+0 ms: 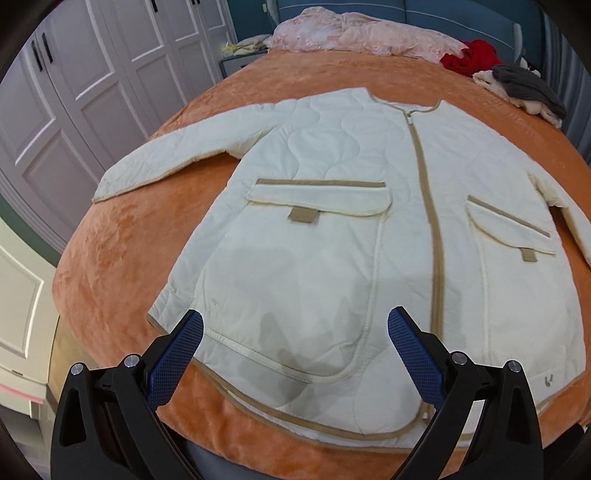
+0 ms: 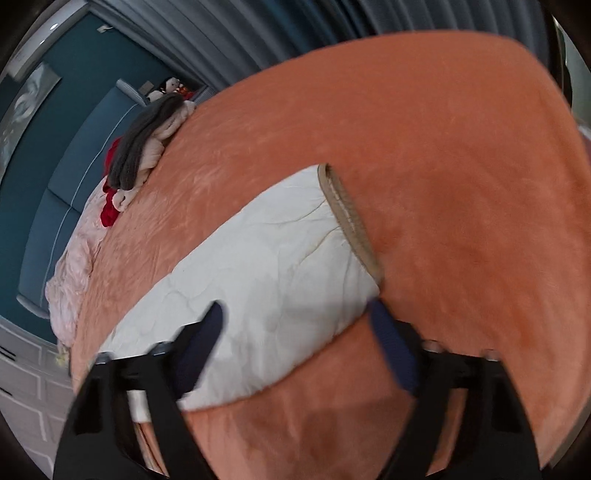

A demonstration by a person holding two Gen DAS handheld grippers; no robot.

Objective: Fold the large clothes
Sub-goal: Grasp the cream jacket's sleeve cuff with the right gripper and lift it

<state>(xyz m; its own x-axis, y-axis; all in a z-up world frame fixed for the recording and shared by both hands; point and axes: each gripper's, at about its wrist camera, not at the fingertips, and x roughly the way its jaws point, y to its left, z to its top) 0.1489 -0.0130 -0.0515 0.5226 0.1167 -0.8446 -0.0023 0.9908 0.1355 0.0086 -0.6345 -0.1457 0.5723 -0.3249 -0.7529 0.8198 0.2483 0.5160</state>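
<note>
Cream quilted jacket [image 1: 332, 229] lies spread flat, front up and zipped, on a bed covered by an orange blanket [image 1: 122, 251]. Its hem faces the left wrist camera, and one sleeve [image 1: 166, 155] stretches out toward the white wardrobe doors [image 1: 92, 92].

The left gripper [image 1: 295, 325] hovers over the jacket's lower hem with its jaws spread wide. Its blue pads [image 1: 177, 354] touch nothing, and only the cloth below shows between them.

The right gripper [image 2: 295, 314] is over the jacket's other sleeve [image 2: 258, 280], near the tan cuff [image 2: 351, 221]. The picture is blurred. Its jaws stand partly spread, the sleeve's cloth showing between and beneath them, and the fingers [image 2: 207, 343] do not appear to press on it; whether one tip brushes the fabric cannot be told.

At the far end of the bed sit a rumpled pink quilt [image 1: 362, 35], a red garment [image 1: 469, 55] and a grey-and-cream pile of clothes [image 1: 524, 88], well apart from the jacket. A blue headboard [image 2: 66, 177] stands behind them.
</note>
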